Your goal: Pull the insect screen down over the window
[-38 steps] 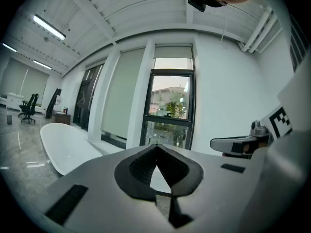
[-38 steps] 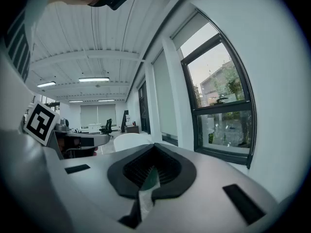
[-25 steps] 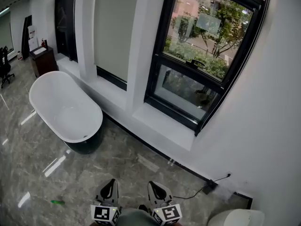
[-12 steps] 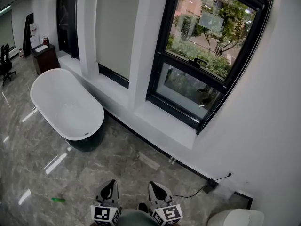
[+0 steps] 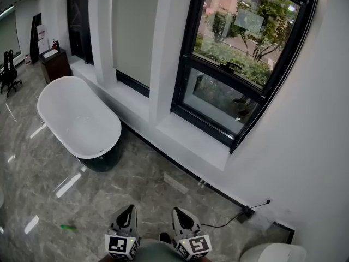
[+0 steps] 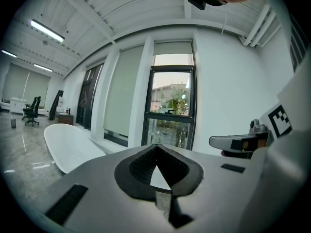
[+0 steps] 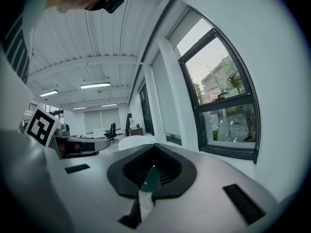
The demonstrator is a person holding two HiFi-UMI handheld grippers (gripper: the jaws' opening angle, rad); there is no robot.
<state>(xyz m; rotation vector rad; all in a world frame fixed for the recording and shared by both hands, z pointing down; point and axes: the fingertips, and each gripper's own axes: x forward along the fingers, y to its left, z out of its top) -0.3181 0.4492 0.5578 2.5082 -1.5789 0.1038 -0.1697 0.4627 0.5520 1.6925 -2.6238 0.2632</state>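
The left hand-held gripper (image 5: 129, 209) and the right hand-held gripper (image 5: 178, 211) are held low, side by side, pointing forward over the floor (image 5: 136, 182). Both have their jaws closed and empty. The window (image 5: 240, 64) is well ahead, to the right of a bathtub (image 5: 76, 119).

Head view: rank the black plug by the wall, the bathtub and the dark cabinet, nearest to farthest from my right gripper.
1. Black plug: at the foot of the wall, just right of the right gripper.
2. Bathtub: on the floor, ahead and to the left.
3. Dark cabinet: far left, beyond the bathtub.
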